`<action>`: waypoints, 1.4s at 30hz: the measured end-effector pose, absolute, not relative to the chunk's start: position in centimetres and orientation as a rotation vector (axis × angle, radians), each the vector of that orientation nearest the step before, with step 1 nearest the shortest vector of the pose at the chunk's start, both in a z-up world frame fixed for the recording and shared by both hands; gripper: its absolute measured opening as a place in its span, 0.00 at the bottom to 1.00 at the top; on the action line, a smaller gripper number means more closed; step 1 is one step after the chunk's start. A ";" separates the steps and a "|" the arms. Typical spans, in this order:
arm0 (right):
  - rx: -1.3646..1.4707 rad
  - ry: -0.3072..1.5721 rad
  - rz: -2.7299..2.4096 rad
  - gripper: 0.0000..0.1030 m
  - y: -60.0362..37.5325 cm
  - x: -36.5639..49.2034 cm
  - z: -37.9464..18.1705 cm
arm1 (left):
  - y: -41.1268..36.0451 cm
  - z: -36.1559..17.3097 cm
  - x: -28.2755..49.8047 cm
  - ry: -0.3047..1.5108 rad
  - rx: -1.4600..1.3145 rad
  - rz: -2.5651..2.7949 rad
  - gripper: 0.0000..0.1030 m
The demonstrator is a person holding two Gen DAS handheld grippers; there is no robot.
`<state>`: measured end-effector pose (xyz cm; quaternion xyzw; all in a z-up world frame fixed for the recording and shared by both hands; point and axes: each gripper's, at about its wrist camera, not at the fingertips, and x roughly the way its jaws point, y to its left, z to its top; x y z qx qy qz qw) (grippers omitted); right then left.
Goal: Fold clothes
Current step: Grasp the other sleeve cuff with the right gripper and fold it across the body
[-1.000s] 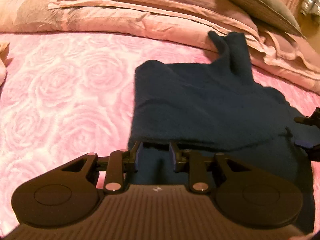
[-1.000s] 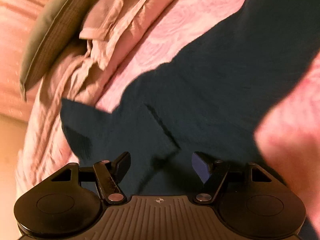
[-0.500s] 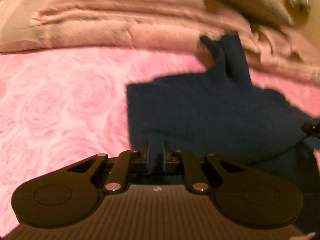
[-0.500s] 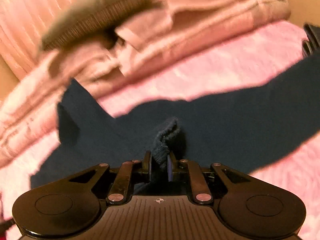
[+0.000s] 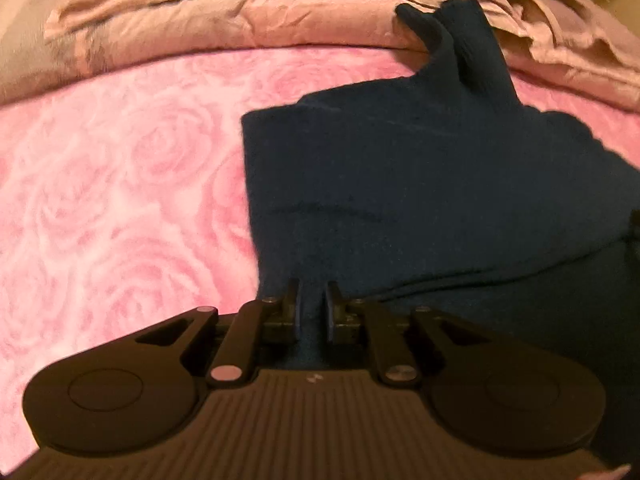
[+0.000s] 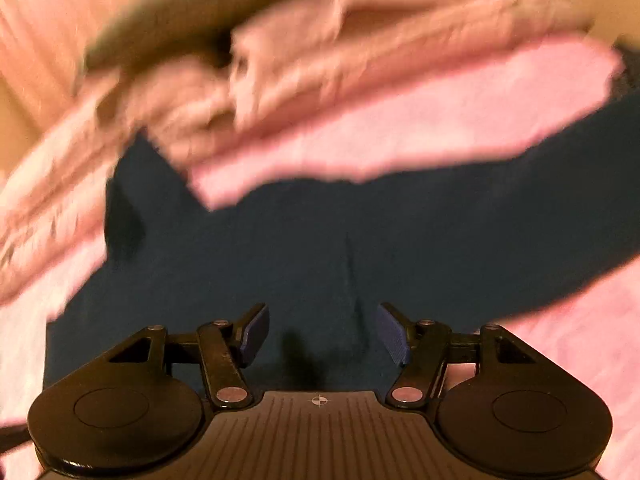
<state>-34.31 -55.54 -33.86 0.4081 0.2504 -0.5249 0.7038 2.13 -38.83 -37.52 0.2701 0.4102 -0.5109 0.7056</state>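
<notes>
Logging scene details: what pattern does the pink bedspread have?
The pink bedspread has a tonal rose pattern, clearest in the left wrist view.

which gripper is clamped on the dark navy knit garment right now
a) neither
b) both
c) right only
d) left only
d: the left gripper has its fingers closed on an edge of the dark navy knit garment, while the right gripper stands wide open above the cloth, holding nothing.
</notes>
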 end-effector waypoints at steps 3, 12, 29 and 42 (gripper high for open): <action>0.979 0.529 -1.150 0.52 -55.6 -36.2 -33.8 | -38.9 -36.4 1.5 0.910 0.587 -1.121 0.10; 1.204 0.132 -1.455 0.52 -54.5 -55.4 -30.5 | -38.2 -32.0 -0.4 0.985 0.438 -1.113 0.12; 1.352 -0.463 -1.500 0.50 -55.8 -68.0 -33.3 | -39.6 -31.9 -4.7 1.068 0.361 -1.120 0.16; 0.527 0.268 -1.269 0.10 -56.5 -42.2 -19.2 | -33.3 -31.8 -1.3 1.127 0.225 -1.017 0.16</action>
